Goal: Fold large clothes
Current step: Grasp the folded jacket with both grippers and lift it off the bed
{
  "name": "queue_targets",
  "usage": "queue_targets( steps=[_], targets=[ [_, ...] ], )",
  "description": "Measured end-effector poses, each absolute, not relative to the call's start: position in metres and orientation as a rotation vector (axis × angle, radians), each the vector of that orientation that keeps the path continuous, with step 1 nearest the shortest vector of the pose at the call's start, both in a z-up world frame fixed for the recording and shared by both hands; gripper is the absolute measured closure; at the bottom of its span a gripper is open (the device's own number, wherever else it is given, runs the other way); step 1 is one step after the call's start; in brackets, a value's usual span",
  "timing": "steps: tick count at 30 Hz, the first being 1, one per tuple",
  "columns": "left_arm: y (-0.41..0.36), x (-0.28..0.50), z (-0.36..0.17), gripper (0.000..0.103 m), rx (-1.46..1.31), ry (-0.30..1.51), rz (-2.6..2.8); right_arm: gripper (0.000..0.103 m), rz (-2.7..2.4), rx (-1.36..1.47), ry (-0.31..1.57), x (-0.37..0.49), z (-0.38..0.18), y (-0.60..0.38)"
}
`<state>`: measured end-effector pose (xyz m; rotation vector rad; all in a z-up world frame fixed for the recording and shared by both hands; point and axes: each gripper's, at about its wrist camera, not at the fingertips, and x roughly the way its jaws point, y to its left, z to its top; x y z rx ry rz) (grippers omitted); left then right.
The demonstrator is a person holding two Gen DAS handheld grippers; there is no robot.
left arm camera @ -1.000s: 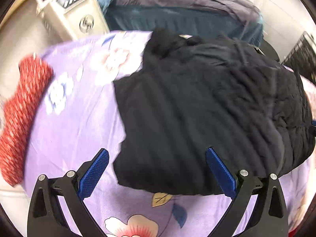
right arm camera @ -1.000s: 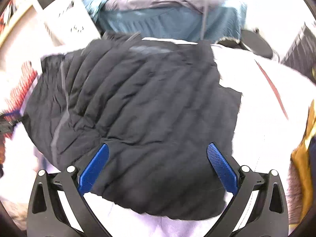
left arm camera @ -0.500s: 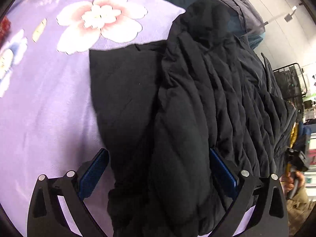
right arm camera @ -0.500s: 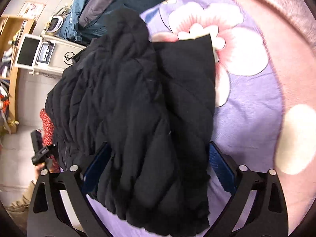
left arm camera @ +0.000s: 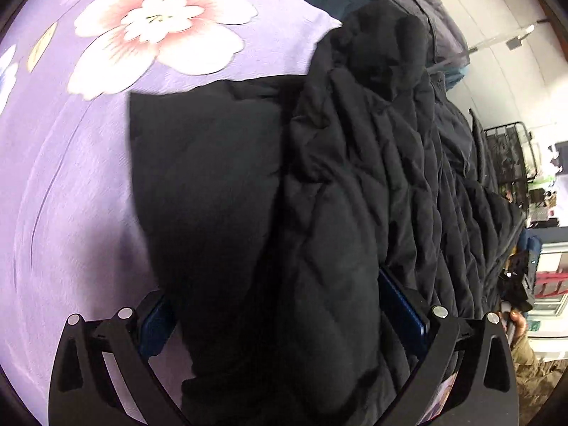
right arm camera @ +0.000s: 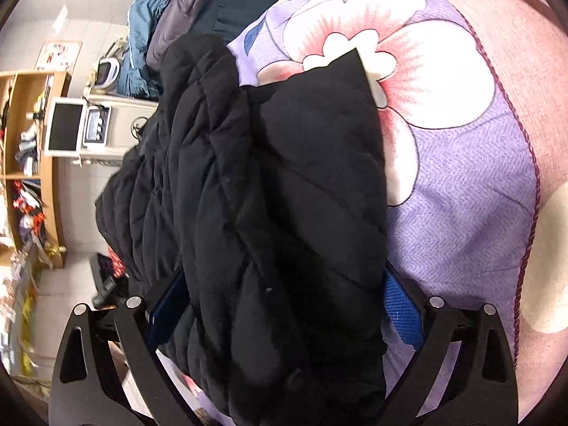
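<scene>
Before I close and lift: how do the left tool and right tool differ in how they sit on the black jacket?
The left tool has the jacket's quilted bulk on its right side and the purple blanket on its left; the right tool sees the reverse. Fabric shades both left tool pads, while one right tool pad shows bare blue mesh. Both are open, straddling the jacket.

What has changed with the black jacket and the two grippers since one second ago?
One second ago the black quilted jacket lay spread flat ahead of both open grippers. Now it is bunched in thick folds between the fingers of the left gripper and the right gripper, one at each end. Whether the jaws have clamped is hidden by cloth. The purple floral blanket stays underneath.
</scene>
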<state>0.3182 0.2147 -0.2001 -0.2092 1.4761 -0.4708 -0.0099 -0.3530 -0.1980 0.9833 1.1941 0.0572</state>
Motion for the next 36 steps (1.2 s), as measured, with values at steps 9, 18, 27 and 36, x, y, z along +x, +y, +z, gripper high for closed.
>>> queue_targets(
  steps=[9,18,27,36],
  targets=[
    [0.202,0.312,-0.174,0.043,-0.157,1.412,-0.436,0.054,0.017,0.943,1.196,-0.019,-0.187,-0.343],
    [0.203,0.267,-0.112,0.078,-0.249,1.292,-0.415,0.080,0.000,0.912,1.122,-0.036,-0.143,-0.318],
    [0.216,0.172,-0.073,0.079,-0.252,1.273,-0.369,0.082,0.045,0.800,1.118,-0.101,-0.093,-0.270],
    [0.220,0.159,-0.070,0.079,-0.231,1.255,-0.358,0.082,0.054,0.789,1.141,-0.121,-0.093,-0.246]
  ],
)
